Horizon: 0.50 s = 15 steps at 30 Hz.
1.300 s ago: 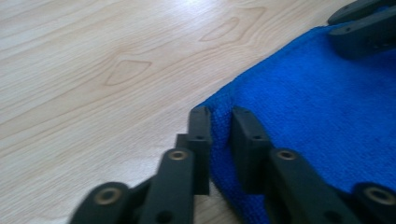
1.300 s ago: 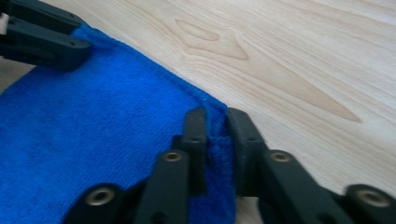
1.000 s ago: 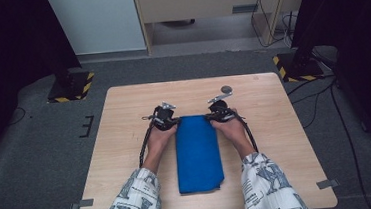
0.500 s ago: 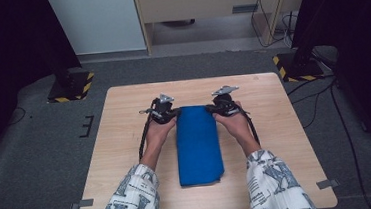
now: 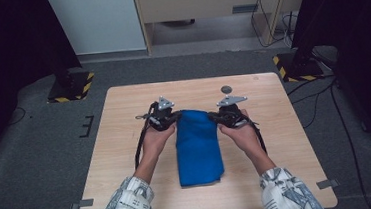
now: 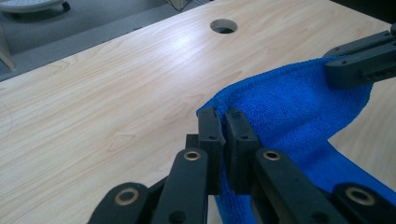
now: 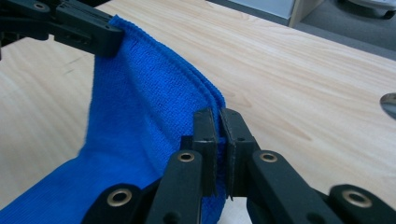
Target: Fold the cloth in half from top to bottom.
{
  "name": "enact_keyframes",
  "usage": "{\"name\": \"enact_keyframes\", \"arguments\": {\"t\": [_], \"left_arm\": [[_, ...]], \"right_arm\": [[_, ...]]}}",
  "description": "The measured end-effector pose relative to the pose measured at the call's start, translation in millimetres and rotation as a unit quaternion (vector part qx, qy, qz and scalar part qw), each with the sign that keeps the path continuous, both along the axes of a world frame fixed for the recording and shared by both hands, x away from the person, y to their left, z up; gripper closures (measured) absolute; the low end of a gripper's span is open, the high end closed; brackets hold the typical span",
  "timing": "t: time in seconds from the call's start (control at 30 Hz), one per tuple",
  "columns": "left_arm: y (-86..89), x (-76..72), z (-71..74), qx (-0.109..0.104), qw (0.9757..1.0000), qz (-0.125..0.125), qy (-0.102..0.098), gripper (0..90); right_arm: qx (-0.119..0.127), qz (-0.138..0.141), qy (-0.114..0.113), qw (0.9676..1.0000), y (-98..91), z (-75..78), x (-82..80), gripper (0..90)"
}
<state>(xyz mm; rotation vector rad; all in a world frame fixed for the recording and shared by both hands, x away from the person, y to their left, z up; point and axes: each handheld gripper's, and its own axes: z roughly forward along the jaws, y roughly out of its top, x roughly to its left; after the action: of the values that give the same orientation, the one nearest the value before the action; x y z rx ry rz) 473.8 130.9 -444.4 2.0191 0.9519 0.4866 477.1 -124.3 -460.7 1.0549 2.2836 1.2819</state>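
My left gripper (image 5: 173,118) clamps one far corner of the blue microfibre cloth (image 5: 198,146); my right gripper (image 5: 215,117) clamps the other, lifted off the wooden table (image 5: 126,139).

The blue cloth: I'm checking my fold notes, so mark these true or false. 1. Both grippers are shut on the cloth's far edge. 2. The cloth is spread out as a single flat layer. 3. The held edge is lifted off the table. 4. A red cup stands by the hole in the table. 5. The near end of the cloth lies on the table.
1. True: the left gripper and right gripper each pinch a far corner of the blue cloth.
2. False: it is folded into a narrow strip with doubled edges.
3. True: it hangs between the jaws above the table.
4. False: nothing stands beside the hole.
5. True.
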Motion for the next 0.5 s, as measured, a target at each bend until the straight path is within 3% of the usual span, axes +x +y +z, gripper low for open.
{"name": "enact_keyframes", "arguments": {"t": [0.17, 0.5], "left_arm": [[4.0, -19.2, -0.7, -0.002, 0.9998, -0.016, -0.008, 86.0], [14.5, -52.9, -13.6, -0.013, 0.9994, -0.031, -0.001, 85.9]], "right_arm": [[0.003, 0.019, -0.004, 0.9998, -3.9, -1.3, -21.0, 85.8], [0.002, 0.055, -0.012, 0.9984, -4.2, -7.0, -59.5, 85.8]]}}
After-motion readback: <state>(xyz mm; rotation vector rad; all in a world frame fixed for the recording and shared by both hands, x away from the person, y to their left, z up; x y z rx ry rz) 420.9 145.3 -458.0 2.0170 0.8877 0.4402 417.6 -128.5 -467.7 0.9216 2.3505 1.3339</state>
